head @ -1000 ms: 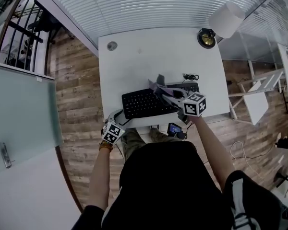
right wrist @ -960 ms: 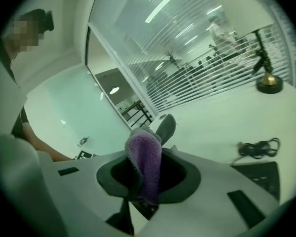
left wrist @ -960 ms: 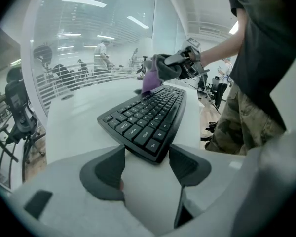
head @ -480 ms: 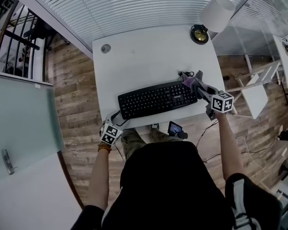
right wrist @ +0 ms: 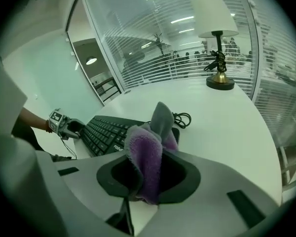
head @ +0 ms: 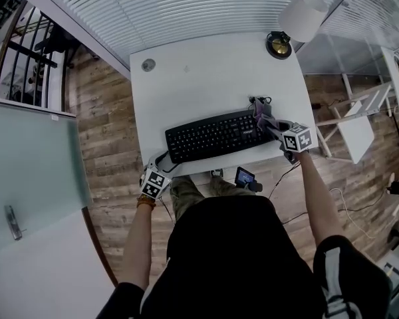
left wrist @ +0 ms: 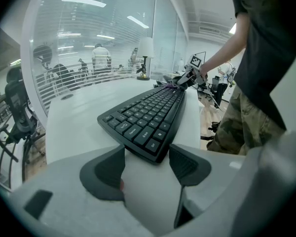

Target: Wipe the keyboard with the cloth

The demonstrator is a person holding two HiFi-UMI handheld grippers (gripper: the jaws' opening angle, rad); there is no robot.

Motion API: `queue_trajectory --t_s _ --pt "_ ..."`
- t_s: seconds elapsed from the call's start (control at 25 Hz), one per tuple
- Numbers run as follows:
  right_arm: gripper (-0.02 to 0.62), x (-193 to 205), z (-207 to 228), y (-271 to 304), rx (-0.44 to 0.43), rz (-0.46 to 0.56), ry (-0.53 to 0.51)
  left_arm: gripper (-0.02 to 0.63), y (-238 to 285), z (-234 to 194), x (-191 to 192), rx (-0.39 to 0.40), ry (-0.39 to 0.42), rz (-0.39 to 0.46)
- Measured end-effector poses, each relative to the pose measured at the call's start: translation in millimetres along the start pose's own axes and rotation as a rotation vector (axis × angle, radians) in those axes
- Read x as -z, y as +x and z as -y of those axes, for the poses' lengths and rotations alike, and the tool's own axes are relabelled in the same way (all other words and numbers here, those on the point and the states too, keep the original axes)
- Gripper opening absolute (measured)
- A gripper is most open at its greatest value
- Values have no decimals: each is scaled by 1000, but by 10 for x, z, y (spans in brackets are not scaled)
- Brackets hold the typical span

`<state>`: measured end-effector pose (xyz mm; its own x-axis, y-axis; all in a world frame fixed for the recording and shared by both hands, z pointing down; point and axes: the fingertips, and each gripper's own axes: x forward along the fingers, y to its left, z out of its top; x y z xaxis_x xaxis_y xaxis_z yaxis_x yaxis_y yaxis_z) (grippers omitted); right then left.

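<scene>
A black keyboard (head: 216, 135) lies across the near half of the white desk (head: 206, 72). At its right end my right gripper (head: 269, 126) is shut on a purple-and-grey cloth (head: 261, 111). In the right gripper view the cloth (right wrist: 148, 147) stands bunched between the jaws, over the keyboard's end (right wrist: 106, 132). My left gripper (head: 161, 168) is at the keyboard's near-left corner. In the left gripper view that corner (left wrist: 155, 152) is wedged between the narrowly parted jaws, and both of them touch it.
A table lamp (head: 299, 18) stands on its brass base (head: 279, 45) at the far right corner. A coiled cable (head: 259, 101) lies behind the keyboard's right end. A round grommet (head: 148, 64) sits far left. A phone (head: 244, 177) shows below the desk's near edge.
My right gripper carried the cloth from the keyboard's middle out past its right end, then came back slightly onto that end. The left gripper stayed at the near-left corner.
</scene>
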<state>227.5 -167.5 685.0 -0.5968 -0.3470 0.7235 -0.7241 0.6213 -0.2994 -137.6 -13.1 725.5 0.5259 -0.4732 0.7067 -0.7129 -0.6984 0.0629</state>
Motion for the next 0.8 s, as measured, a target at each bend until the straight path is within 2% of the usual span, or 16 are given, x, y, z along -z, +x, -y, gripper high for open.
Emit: queue_trajectory --t_s 0.12,0.28,0.36,0.52,0.8 --pt "91 18 -49 31 -23 -14 -4 281 -9 8 -1 2 -4 -1" --pt "89 52 -134 86 -20 -46 -78 281 -4 8 7 -3 -2 1" --pt "89 61 -149 99 -24 -51 -83 281 4 10 10 -5 -1 2" --pt "89 77 -237 131 -70 -63 -71 282 5 12 7 -6 1 1" --pt "87 93 -459 226 -128 -123 -147 282 -4 7 1 -5 0 0"
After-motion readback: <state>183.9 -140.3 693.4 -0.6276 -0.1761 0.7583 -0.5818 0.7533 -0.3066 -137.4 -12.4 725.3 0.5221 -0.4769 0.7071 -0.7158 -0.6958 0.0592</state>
